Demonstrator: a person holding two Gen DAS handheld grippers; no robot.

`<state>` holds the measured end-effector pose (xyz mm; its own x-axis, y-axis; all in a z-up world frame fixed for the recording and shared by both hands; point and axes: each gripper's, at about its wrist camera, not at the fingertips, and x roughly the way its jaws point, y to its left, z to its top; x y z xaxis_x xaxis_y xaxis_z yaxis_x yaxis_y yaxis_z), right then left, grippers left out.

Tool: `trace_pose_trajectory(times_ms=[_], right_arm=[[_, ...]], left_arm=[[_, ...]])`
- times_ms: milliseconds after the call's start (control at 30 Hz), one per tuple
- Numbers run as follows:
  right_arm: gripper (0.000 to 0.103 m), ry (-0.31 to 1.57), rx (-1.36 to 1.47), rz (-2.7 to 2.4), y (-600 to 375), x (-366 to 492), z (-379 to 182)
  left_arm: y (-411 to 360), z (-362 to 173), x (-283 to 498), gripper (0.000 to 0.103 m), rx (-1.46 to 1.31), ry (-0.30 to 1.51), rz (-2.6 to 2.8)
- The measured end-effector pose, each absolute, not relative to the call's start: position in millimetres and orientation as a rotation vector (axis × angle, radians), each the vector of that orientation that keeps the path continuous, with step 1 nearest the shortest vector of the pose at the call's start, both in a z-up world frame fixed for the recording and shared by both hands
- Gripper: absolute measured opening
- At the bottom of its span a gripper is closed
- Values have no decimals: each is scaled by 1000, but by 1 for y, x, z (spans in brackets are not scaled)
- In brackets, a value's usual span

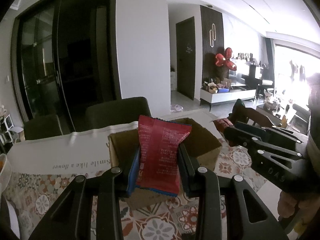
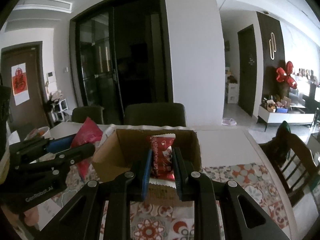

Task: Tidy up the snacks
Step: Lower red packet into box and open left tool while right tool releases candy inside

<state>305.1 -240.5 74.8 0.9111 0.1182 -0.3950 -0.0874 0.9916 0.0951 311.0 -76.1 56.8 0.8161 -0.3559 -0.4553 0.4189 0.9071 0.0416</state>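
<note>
In the left wrist view my left gripper (image 1: 159, 149) is shut on a red snack packet with a blue edge (image 1: 160, 150), held upright above the table. Just behind it stands an open cardboard box (image 1: 202, 140). My right gripper (image 1: 227, 129) comes in from the right, with a small red packet (image 1: 222, 122) at its tips. In the right wrist view my right gripper (image 2: 162, 151) is shut on a small red snack packet (image 2: 162, 150) in front of the open box (image 2: 122, 150). My left gripper (image 2: 85, 143) shows at the left with its red packet (image 2: 88, 136).
The table carries a floral cloth (image 1: 160, 226) and a white sheet printed "Smile like a flower" (image 1: 60, 154). Dark chairs (image 2: 154, 114) stand behind the table, and a wooden chair (image 2: 290, 160) stands at its right end. A bowl's rim (image 1: 5, 170) shows at the far left.
</note>
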Motion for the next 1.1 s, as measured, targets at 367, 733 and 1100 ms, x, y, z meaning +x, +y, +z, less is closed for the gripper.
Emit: trace_pose_trajectory(times_ms=[367, 733, 1100], right_arm=[[22, 456, 70, 105, -240, 352, 71], [22, 529, 66, 98, -242, 395, 55], [40, 571, 71, 58, -248, 416, 42]], left_arm=[[-81, 50, 355, 36, 142, 503, -393], [-92, 35, 411, 36, 130, 610, -416], [-94, 23, 428, 65, 133, 645, -371]])
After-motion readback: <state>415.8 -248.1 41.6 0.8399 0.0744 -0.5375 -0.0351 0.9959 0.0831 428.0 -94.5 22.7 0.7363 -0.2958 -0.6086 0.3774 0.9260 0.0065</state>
